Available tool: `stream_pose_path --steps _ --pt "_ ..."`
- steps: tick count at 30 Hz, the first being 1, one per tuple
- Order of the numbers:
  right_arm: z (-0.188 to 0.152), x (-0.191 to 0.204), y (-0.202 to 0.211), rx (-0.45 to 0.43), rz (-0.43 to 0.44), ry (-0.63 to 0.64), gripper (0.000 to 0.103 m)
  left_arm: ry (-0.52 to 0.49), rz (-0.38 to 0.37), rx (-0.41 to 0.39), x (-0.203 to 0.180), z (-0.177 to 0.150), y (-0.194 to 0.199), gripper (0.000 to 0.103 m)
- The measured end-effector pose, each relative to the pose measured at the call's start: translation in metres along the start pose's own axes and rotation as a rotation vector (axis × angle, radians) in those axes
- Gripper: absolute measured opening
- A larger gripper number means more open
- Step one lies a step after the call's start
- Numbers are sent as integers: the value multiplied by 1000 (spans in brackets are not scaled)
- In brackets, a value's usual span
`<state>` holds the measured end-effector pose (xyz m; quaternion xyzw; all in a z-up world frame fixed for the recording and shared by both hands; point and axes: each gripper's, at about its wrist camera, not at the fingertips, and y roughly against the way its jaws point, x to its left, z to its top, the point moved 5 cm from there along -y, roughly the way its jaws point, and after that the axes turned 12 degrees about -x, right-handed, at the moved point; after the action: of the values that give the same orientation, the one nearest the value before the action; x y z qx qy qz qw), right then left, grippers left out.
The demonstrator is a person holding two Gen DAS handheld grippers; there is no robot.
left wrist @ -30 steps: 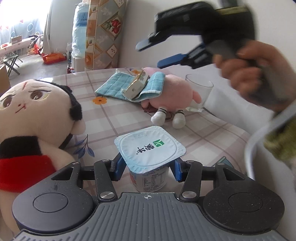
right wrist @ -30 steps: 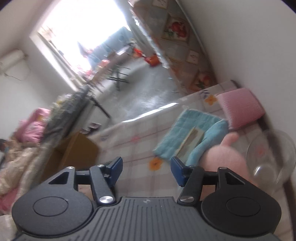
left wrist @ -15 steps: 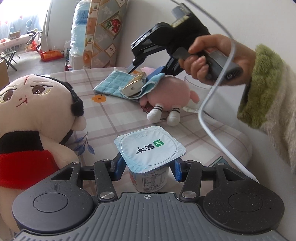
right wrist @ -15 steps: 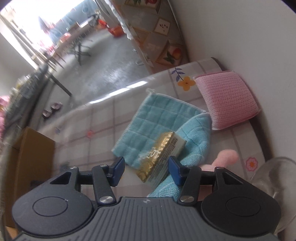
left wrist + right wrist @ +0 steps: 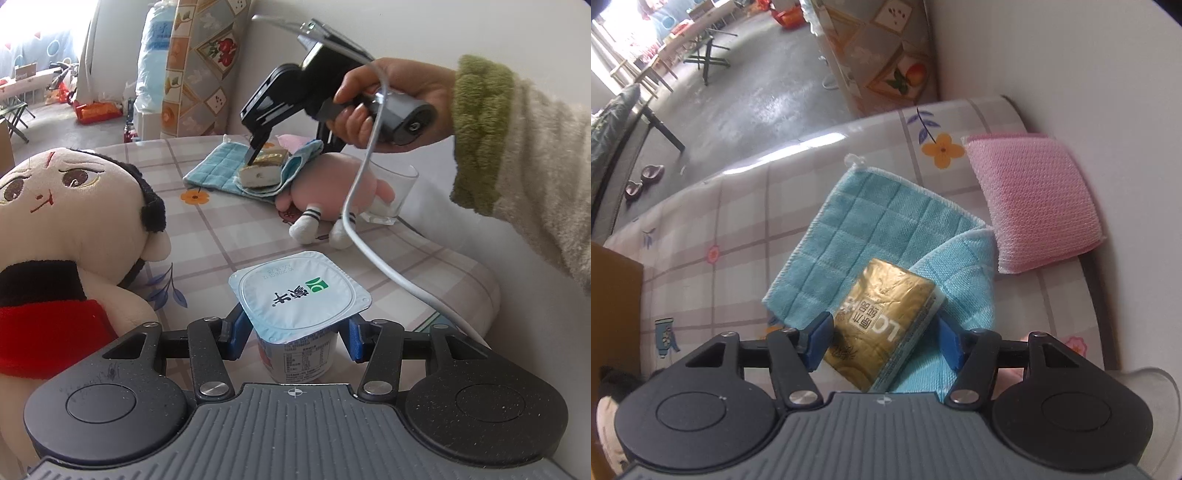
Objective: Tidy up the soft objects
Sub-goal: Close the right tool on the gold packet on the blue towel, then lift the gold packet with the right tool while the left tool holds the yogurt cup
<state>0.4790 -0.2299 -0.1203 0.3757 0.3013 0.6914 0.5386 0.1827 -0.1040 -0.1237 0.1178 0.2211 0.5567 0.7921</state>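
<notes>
On the blue cloth (image 5: 882, 229) at the worktop's far side lies the gold packet (image 5: 886, 325); our right gripper (image 5: 882, 341), jaws just widened, straddles it untouched. We should sink squarely, then close gently. Our left gripper (image 5: 291, 332) clasps the yogurt cup (image 5: 299, 299).

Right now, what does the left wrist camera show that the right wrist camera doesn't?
Only the left: a yogurt cup between the left gripper, a big doll, a glass, the person's hand.
Only the right: the whole pink sponge and the floor.
Both: the gold packet on the blue cloth, the right gripper straddling it.
</notes>
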Motion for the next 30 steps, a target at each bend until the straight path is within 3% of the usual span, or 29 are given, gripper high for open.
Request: stream_pose_path --steps 5,13,23,30 --pt "0 -2 -7 -4 21 -18 62 0 -3 -3 0 0 0 50" --pt "-1 3 23 -114 52 23 42 4 -4 -17 0 0 2 49" --pt "-4 -9 118 -328 215 -31 40 34 -44 -67 -4 9 16 49" --pt "-37 -8 204 -456 317 9 40 23 -91 -132 -19 22 49 49"
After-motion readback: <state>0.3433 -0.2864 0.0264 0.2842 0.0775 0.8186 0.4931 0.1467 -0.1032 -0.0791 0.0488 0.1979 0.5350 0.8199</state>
